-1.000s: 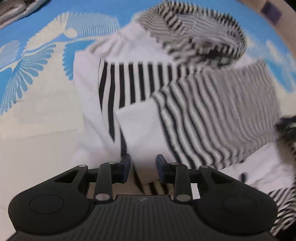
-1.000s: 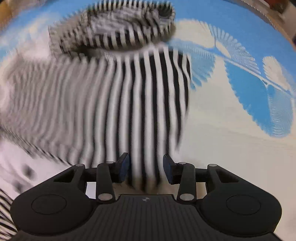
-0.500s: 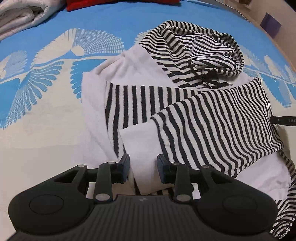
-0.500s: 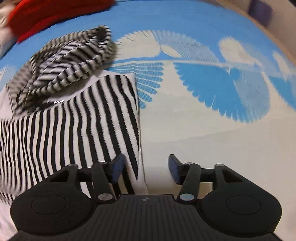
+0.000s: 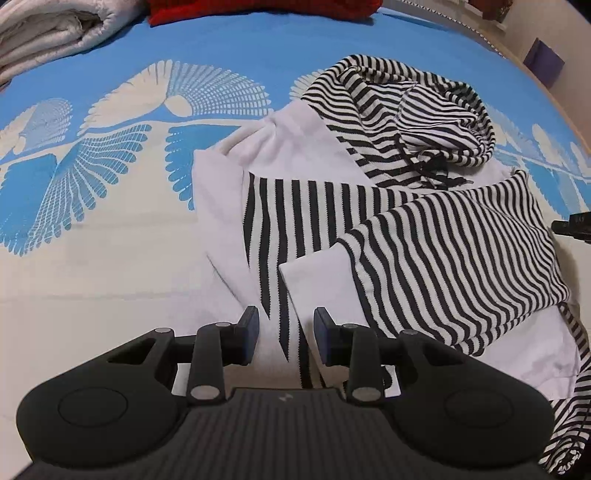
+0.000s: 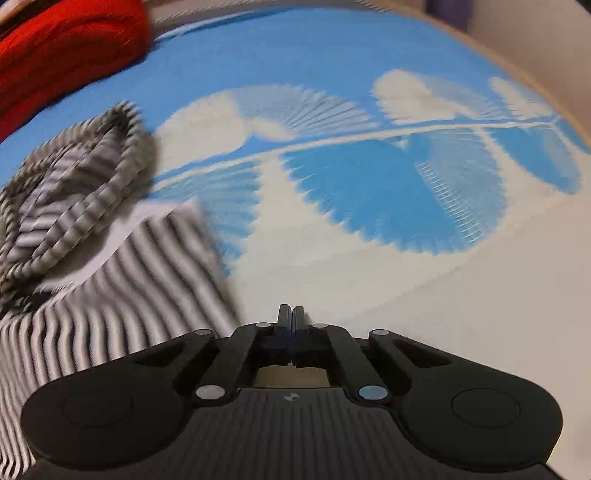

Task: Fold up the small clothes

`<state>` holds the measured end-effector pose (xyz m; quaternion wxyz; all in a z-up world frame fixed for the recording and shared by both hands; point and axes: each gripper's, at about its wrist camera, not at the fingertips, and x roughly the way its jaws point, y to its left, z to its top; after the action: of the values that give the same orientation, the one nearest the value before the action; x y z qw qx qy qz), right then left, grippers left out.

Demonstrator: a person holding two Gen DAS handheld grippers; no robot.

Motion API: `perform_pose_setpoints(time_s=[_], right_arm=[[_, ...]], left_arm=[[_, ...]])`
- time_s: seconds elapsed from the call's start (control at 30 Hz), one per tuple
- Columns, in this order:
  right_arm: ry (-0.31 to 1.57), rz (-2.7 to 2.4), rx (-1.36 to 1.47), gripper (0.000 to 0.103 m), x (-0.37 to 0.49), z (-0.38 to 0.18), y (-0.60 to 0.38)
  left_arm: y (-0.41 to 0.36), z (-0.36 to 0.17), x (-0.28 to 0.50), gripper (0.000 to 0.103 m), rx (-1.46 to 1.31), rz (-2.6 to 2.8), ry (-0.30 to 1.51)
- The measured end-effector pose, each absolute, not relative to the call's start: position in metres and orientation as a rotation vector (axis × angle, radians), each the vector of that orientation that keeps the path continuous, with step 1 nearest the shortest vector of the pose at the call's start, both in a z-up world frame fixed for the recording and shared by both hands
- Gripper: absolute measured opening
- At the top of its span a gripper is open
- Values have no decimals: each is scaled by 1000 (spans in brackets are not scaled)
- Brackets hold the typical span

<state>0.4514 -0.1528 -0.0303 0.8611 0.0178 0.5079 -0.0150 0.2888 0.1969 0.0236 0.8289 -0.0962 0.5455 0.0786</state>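
Hoodie [image 5: 388, 229], striped b&w, lies part-folded on the bed [image 5: 110, 258]. Left hand-held gripper [image 5: 285, 334] is partly open over its near edge w/ nothing pinched. Right hand-held gripper [image 6: 291, 317] is closed tight & empty, beside the hoodie. Farther back: red cloth [image 5: 258, 9].

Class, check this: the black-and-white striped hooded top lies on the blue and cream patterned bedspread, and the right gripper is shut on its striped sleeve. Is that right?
Not quite. The right gripper is shut on nothing: the right wrist view shows its jaws together over bare blue and cream patterned bedspread, beside the black-and-white striped hooded top. The rest holds.
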Motion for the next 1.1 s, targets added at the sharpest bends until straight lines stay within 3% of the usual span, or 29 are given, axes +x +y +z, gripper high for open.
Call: perform_pose_setpoints(time_s=[0.1, 0.17, 0.23, 0.27, 0.37, 0.4, 0.43, 0.47, 0.7, 0.8, 0.87, 1.0, 1.1], right_arm=[[1109, 35, 181, 4, 454, -28, -164], [1125, 129, 178, 19, 449, -25, -156], [1143, 194, 112, 70, 443, -26, -144], [1161, 199, 69, 75, 440, -30, -140], [1211, 198, -16, 72, 432, -43, -131], [1199, 205, -17, 50, 432, -42, -130], [1189, 231, -8, 12, 430, -39, -129], [1182, 265, 18, 6, 429, -36, -128], [1166, 182, 34, 5, 431, -35, -136], [1175, 199, 43, 9, 431, -32, -137], [1184, 196, 64, 16, 432, -27, -141], [1229, 272, 54, 50, 425, -22, -144], [1287, 329, -46, 55, 415, -29, -139]], left_arm=[[197, 26, 287, 36, -197, 160, 1151], [199, 27, 287, 36, -198, 166, 1149], [200, 27, 286, 36, -203, 172, 1148], [199, 27, 286, 36, -202, 173, 1148], [197, 27, 285, 36, -190, 168, 1151], [196, 27, 285, 36, -186, 166, 1152], [195, 26, 284, 36, -182, 165, 1153], [195, 26, 284, 36, -178, 165, 1153], [199, 23, 282, 36, -182, 179, 1158], [199, 24, 281, 36, -176, 173, 1158], [199, 24, 281, 36, -177, 173, 1157], [197, 25, 283, 36, -177, 170, 1152], [192, 26, 286, 36, -167, 161, 1151]])
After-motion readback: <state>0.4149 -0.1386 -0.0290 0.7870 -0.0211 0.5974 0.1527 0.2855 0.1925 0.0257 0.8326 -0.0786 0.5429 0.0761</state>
